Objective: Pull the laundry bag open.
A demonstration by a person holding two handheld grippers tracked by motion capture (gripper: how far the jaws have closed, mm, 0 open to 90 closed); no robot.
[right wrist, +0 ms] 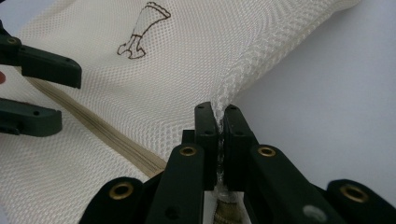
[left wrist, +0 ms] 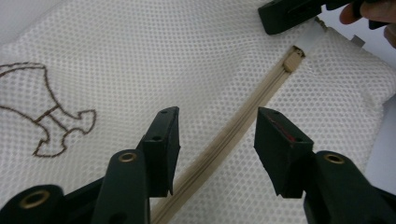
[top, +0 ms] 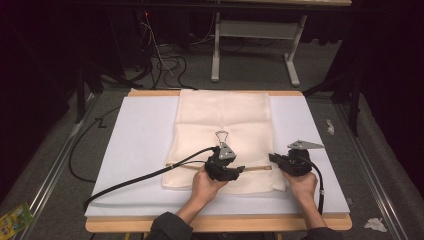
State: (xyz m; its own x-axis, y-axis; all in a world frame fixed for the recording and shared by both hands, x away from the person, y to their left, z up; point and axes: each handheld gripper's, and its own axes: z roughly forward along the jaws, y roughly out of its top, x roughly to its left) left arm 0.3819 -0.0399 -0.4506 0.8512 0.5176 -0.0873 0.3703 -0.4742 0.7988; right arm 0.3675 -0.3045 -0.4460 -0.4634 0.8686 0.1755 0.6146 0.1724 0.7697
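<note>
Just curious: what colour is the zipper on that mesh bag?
Tan, a shade darker than the cream mesh bag; the zipper shows best in the left gripper view.

Two matte black plastic tongs [top: 240, 169], [top: 272, 158] are showing brass-ringed holes along their jaws, each carrying a grey three-cornered plate and trailing a thick black cable [top: 140, 179]; dark grey sleeves [top: 167, 227] are covering both forearms.

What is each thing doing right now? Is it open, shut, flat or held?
Mesh bag: lying flat on the table, its right edge pinched and lifted a little.
Zipper: closed along the stretch in view, slider near the right end.
Left gripper: jaws open, one on each side of the zipper, not pressing it.
Right gripper: jaws shut on the bag's edge.
</note>
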